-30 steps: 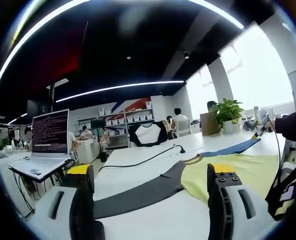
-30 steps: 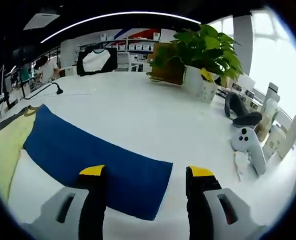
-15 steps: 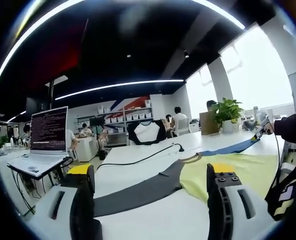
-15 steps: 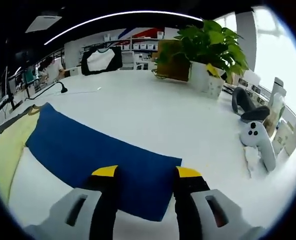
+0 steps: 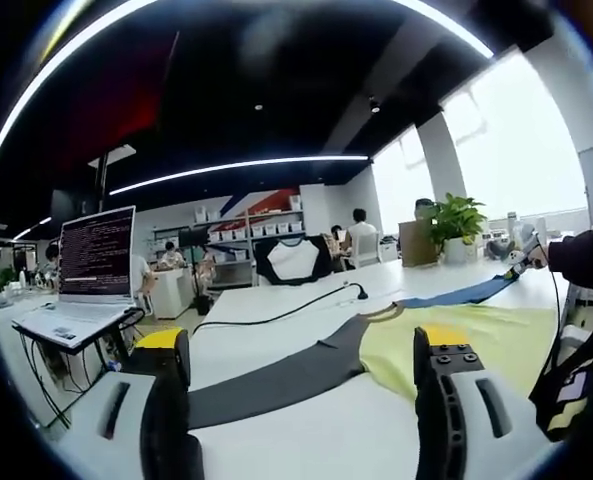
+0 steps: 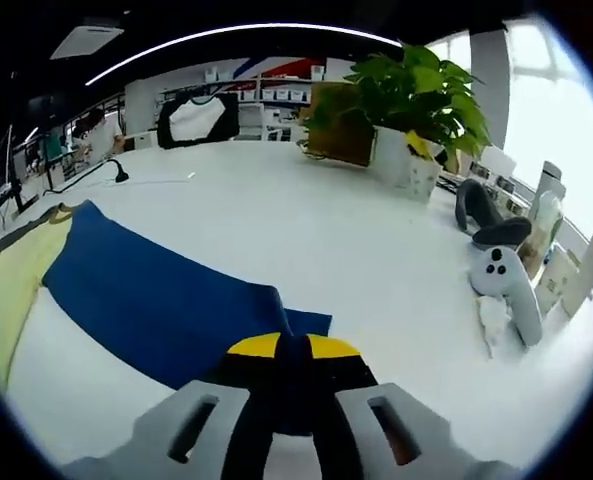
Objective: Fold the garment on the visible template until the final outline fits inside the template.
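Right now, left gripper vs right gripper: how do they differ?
Left gripper is open, jaws wide apart, holding nothing above the grey sleeve. Right gripper is shut, pinching the blue sleeve at its end edge. Both have yellow-tipped black jaws and sit over the same garment.

Each claw [image 5: 296, 360] [image 6: 294, 352] has grey housings, black fingers and yellow tips; a dark sleeve [image 5: 588, 250] shows.

- An open-plan office or lab: a long white worktop [image 5: 306, 300] under strip ceiling lights [image 5: 241, 168].
- Left of the worktop, an open laptop [image 5: 86, 270] showing text.
- Beyond it, shelves of white boxes [image 5: 266, 222] and seated people [image 5: 357, 238].
- A potted plant [image 6: 411, 100] near bright windows [image 5: 516, 150].
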Action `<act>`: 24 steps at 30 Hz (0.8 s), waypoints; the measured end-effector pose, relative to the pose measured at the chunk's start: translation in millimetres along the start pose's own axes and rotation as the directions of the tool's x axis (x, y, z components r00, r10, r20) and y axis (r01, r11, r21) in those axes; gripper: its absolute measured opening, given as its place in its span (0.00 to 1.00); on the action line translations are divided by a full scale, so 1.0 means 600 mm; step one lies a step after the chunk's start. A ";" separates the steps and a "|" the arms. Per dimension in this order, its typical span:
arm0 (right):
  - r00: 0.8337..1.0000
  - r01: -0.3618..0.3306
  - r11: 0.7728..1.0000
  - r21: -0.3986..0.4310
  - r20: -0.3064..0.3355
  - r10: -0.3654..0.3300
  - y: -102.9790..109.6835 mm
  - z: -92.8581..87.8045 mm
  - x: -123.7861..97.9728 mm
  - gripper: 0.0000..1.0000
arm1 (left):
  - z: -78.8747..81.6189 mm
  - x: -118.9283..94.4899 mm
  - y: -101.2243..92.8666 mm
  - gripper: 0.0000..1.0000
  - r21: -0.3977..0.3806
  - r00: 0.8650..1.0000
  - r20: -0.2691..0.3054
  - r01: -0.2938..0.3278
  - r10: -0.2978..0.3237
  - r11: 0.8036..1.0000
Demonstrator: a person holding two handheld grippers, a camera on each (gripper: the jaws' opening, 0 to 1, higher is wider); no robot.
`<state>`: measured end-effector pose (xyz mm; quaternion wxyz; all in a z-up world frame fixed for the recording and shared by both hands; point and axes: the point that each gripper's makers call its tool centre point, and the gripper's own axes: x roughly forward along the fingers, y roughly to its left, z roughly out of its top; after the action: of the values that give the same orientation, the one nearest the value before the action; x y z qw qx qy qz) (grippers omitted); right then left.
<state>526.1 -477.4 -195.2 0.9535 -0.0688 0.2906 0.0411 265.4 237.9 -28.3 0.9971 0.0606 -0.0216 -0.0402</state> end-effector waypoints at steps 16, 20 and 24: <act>0.997 0.082 0.995 -0.049 0.009 -0.081 -0.039 0.004 0.011 0.06 | -0.013 0.002 0.007 0.98 -0.011 1.000 -0.023 -0.003 0.003 1.000; 0.997 0.078 0.996 -0.042 0.021 -0.077 -0.041 0.003 0.011 0.06 | -0.014 0.001 0.011 0.98 -0.015 1.000 -0.025 -0.008 0.008 1.000; 0.994 0.104 0.993 -0.049 0.021 -0.103 -0.051 0.003 0.009 0.11 | -0.015 0.000 0.013 0.98 -0.017 1.000 -0.026 -0.011 0.010 1.000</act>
<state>535.1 -507.2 -193.3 0.9549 -0.1070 0.2768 -0.0006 266.5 246.7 -36.3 0.9980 0.0523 -0.0085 -0.0344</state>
